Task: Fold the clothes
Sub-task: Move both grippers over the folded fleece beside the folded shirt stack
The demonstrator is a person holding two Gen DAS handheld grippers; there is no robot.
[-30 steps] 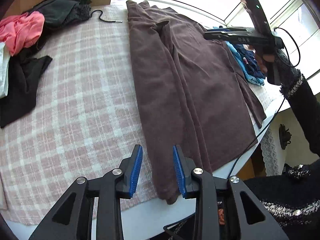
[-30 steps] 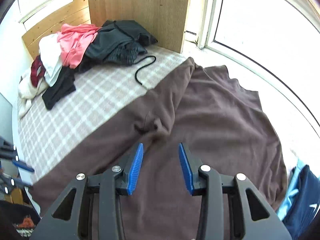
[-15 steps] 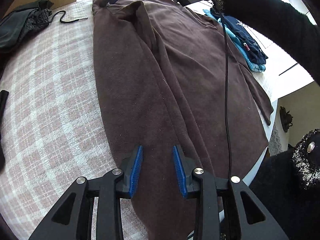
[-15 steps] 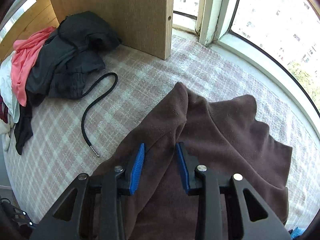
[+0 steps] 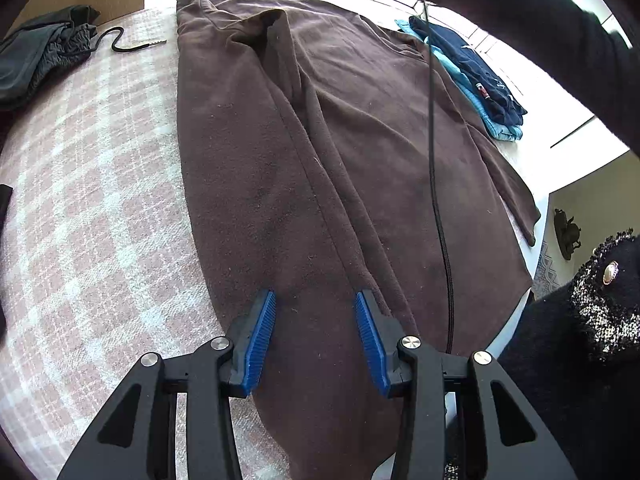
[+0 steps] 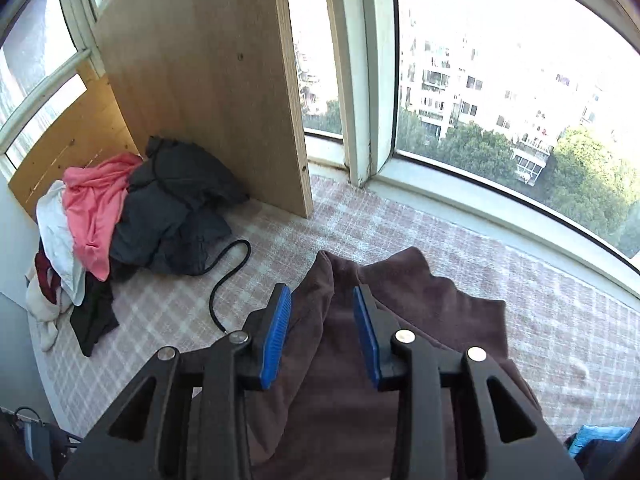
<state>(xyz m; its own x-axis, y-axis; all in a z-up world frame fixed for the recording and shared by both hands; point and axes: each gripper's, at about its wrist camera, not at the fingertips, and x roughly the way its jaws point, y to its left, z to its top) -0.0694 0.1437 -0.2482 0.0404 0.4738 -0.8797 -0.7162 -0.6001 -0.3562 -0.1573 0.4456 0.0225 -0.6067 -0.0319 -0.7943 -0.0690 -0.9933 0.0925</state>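
Our left tongs [image 5: 316, 334] hang over the near end of the brown garment [image 5: 320, 152], their ribbed blue pads [image 5: 260, 344] apart; the jaws have just been opening, and nothing is pinched, the fleece lying flat beneath the gap. In that view the garment runs from six o'clock up to twelve, a long, soft, napped cloth with a raised fold line down its middle and a dark opening near eleven o'clock. It lies on the counter [image 5: 92, 216], which is covered in a woven pink-and-white check. A thin black cable [image 5: 434, 160] drops across the cloth at three o'clock, below a black knit sleeve [image 5: 560, 40]. A folded navy and light-blue stack [image 5: 476, 80] sits at two o'clock, touching the garment's edge.

Our right tongs [image 6: 322, 330] stand at the garment's far, bunched end [image 6: 400, 292], pads spread with a ridge of fleece rising between them; we see no pad pressing on it. At nine o'clock lies a crumpled heap of clothes [image 6: 132, 208] in pink, white and dark grey, with a black cord [image 6: 224, 280] curling out of it. An upright panel of pale plywood [image 6: 208, 80] stands at eleven o'clock, the window [image 6: 500, 92] beyond at one.
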